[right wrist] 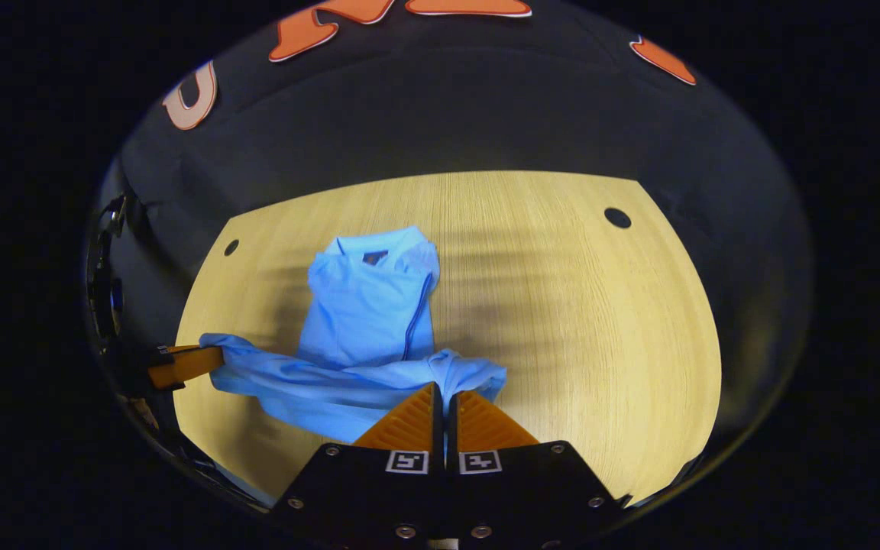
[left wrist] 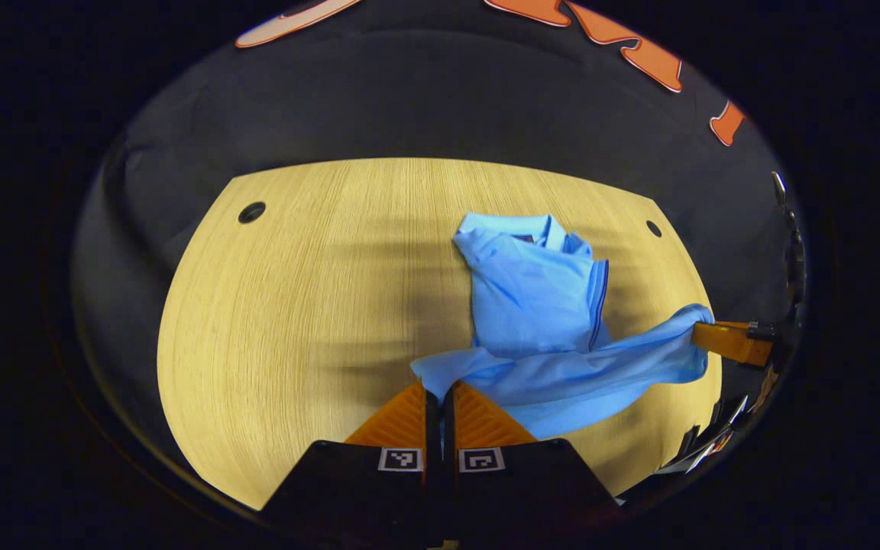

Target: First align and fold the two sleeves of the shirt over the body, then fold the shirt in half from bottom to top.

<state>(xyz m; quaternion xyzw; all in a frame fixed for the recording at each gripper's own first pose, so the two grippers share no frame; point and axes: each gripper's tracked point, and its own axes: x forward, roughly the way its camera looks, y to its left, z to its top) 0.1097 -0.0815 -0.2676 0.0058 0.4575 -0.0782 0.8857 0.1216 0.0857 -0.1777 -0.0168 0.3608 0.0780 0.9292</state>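
Pinched shut on the two bottom corners of a soft, light sky-blue cotton polo shirt (left wrist: 535,305): left gripper (left wrist: 438,393) and right gripper (right wrist: 444,393), hem sagging between, collar ahead on the pale wooden table (left wrist: 295,305).

In the left gripper view, a blue shirt (left wrist: 535,294) is laid on a wooden table (left wrist: 295,305), collar at the far end; its near hem is lifted off the table. One hem corner is clamped between the closed fingers of the left gripper (left wrist: 438,391); the other corner is held by the right gripper (left wrist: 703,334) at the right edge.
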